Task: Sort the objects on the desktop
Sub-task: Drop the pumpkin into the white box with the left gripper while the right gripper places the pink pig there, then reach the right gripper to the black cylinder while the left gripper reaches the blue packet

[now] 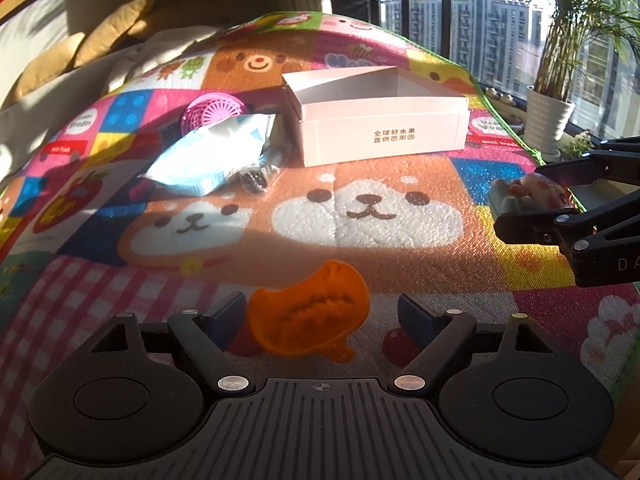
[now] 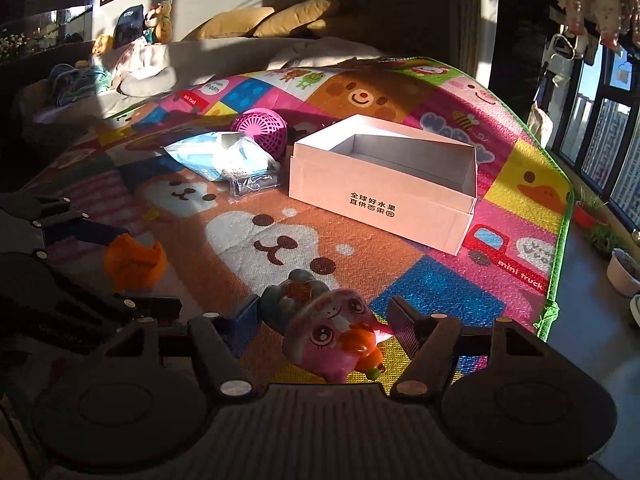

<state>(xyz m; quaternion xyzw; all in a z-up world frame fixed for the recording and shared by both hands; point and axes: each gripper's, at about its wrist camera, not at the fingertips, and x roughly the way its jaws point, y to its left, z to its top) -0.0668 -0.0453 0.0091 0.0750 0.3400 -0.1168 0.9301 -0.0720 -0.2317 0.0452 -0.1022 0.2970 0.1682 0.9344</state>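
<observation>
My left gripper is open around an orange plastic mould that lies on the cartoon play mat; the fingers do not touch it. My right gripper is open around a pink animal figure toy on the mat. The right gripper and the toy also show at the right edge of the left wrist view. The left gripper and the mould show at the left of the right wrist view. An open, empty white cardboard box stands at the back.
A light blue packet, a clear bag of dark small parts and a pink perforated ball lie left of the box. The mat's green edge is at the right. Potted plants stand by the window.
</observation>
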